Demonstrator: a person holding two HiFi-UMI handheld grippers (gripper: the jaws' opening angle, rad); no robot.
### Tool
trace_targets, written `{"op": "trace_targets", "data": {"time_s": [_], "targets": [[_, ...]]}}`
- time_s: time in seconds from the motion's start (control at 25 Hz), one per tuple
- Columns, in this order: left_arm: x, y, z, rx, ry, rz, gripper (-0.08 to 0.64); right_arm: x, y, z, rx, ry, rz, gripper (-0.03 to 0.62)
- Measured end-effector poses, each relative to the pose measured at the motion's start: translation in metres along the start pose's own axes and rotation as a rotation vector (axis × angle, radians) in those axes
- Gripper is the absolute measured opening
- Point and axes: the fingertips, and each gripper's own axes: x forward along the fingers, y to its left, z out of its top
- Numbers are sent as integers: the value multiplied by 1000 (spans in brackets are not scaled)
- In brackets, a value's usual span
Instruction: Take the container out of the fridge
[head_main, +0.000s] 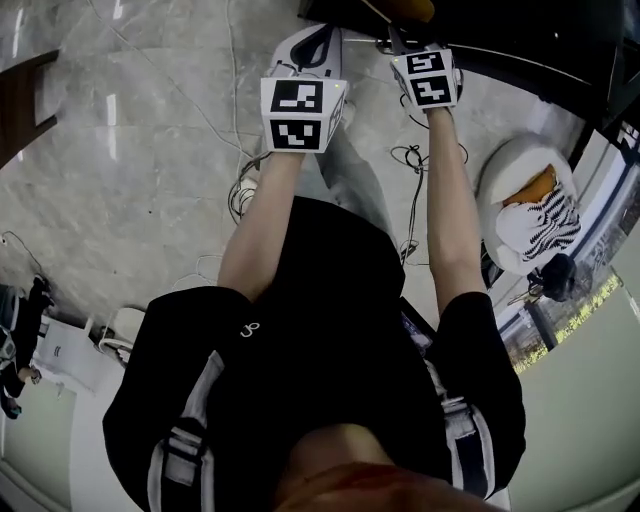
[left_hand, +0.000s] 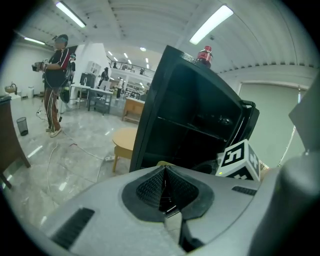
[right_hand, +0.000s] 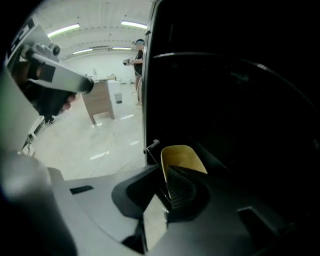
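Right gripper view alone shows jaws clamping container (right_hand: 182, 157).

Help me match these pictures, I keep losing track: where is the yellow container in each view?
Head view: container at the top edge, just beyond the right gripper.
Left gripper view: not clearly seen; a thin yellowish edge above the jaws may be it.
Right gripper view: lower centre, clamped between the jaws.
Shared landmark: the black fridge, in all three.
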Motion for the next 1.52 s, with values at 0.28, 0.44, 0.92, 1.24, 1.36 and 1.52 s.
{"op": "trace_targets", "data": {"time_s": [0.28,0.44,0.92,1.24,1.36,1.52], "targets": [[-8,1,-9,29,26,-6,8,62,4,-18,-157,141,70,15],[-10,9,-12,40,40,7,8,86,6,-28,-247,196,83,15],[-17,17,-5,28,13,30,8,51,-10,-8,-16,80,-31,14],[-31,-28,22,54,-46,-6,8,-48,-5,18,320,-135,-64,14],[-36,-45,33,77,-71,-25,8,-87,1,18,421,-208,-72,14],[-47,-70,51,112,-108,-55,8,-147,12,24,490,-325,-49,14]]}}
